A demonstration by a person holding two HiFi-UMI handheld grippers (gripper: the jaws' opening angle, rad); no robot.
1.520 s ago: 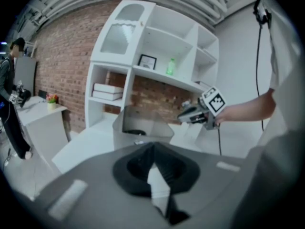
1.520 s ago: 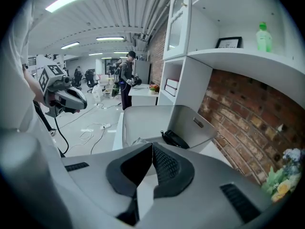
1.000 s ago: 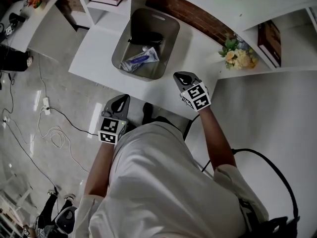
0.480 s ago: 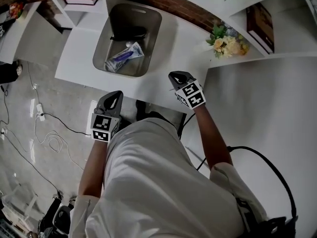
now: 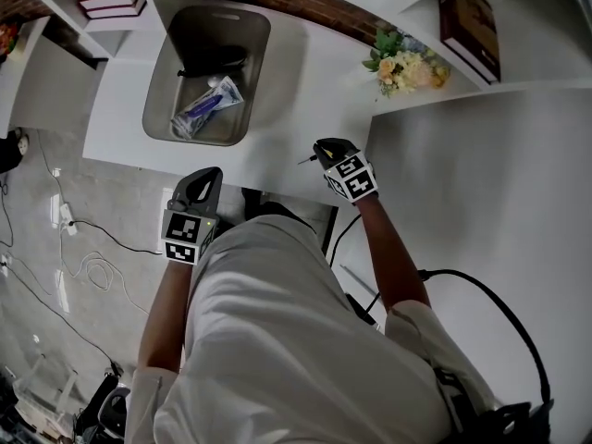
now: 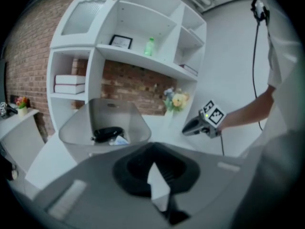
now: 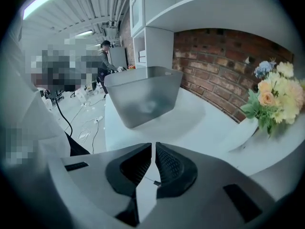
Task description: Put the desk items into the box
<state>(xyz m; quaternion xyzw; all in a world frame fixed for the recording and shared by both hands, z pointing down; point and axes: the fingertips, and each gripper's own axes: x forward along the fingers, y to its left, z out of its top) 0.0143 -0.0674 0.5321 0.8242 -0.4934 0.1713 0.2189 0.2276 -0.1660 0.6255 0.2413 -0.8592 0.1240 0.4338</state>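
nearest the body, the left gripper (image 5: 209, 174) hung at the front edge of the desk (image 5: 296, 91), jaws closed together on nothing, likely idle for now. the right gripper (image 5: 320, 148) was over the desk near that edge, angled down, jaws pinched tight. a thin dark sliver (image 5: 303, 160) showed at its tip, too small to name. farther back the box (image 5: 255, 72) sat open-topped within easy reach, already holding a blue-and-white tube (image 5: 205, 105) and a dark item (image 5: 215, 60). beyond it, flowers (image 5: 403, 63) stood by the shelf, apparently decoration.
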